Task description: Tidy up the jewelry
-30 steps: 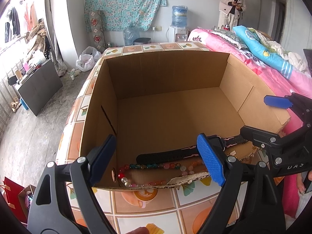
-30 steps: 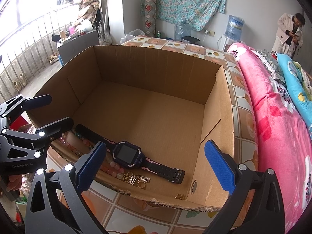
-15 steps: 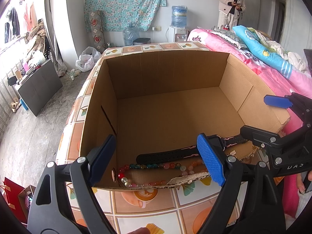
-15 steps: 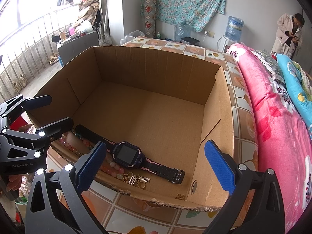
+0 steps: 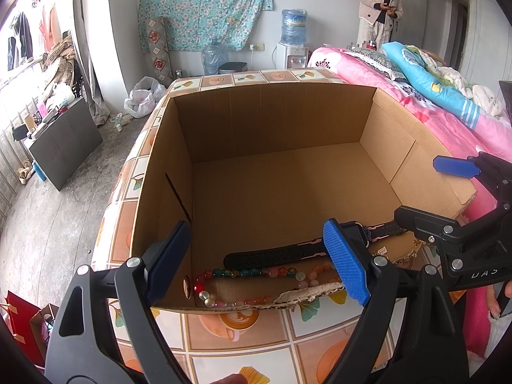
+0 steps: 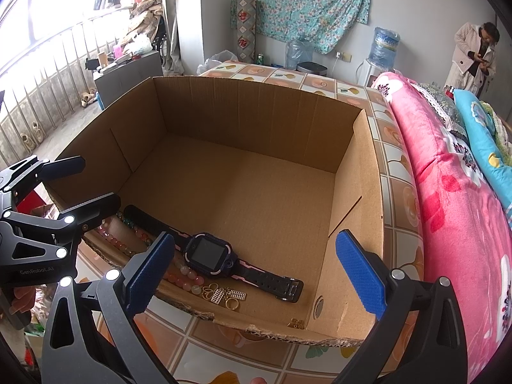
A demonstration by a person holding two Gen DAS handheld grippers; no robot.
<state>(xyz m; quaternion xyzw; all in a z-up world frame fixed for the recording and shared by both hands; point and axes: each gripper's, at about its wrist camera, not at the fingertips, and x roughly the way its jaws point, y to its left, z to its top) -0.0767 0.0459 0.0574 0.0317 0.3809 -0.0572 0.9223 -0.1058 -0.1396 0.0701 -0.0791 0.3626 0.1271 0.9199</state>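
Note:
A large open cardboard box (image 5: 281, 121) (image 6: 252, 108) stands on a tiled table. Along its torn near wall lie a black smartwatch (image 6: 209, 254) (image 5: 278, 252), a string of coloured beads (image 5: 252, 273) (image 6: 179, 272) and small gold rings and charms (image 6: 224, 296). Another gold piece (image 6: 296, 323) lies in the near right corner. My left gripper (image 5: 256, 262) hovers open over the beads and the watch strap, holding nothing. My right gripper (image 6: 252, 275) is open above the watch and the gold pieces, also holding nothing. Each gripper shows in the other's view, the right gripper (image 5: 438, 192) and the left gripper (image 6: 86, 185).
The tiled table (image 5: 243, 329) extends in front of the box. A bed with pink and blue bedding (image 6: 454, 198) runs along the right. A person (image 5: 380, 9) stands far back by a water dispenser (image 5: 292, 38). Clutter and a dark board (image 5: 64, 140) sit on the floor at left.

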